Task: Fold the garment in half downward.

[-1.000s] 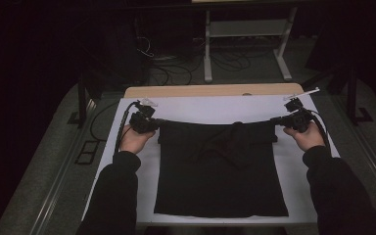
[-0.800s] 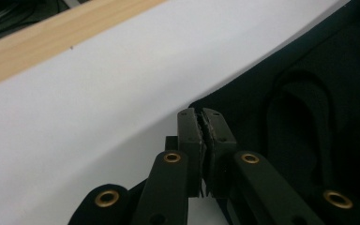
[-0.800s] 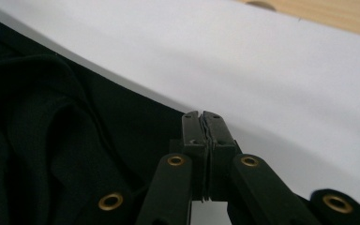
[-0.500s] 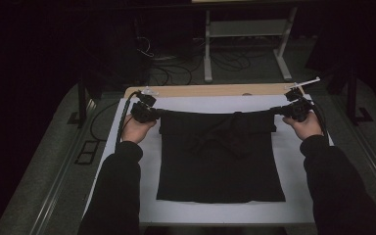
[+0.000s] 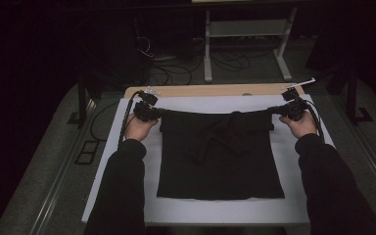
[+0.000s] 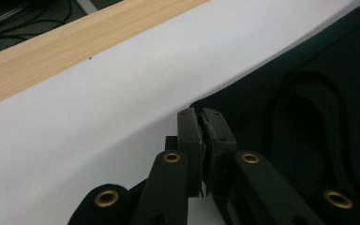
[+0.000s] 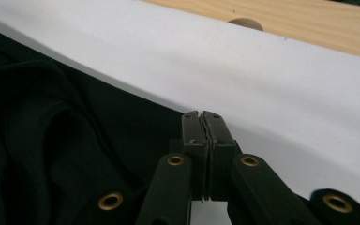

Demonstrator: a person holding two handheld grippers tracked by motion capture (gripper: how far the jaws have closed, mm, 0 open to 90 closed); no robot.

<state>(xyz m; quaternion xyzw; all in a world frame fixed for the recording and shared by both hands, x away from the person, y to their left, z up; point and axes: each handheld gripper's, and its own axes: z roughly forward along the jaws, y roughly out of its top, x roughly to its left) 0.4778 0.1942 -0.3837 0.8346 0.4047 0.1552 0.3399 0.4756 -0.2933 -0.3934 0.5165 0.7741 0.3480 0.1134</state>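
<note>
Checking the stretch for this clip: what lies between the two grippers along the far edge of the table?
In the high view, the black garment spans it: its top edge runs taut from the left gripper to the right gripper, both shut on it.

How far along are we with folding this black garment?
Done: the black garment lies as a squarish block on the white sheet. In hand: the left gripper and right gripper are shut on its far edge, stretched taut between them. Left: laying that edge down and smoothing the creases at the middle.
</note>
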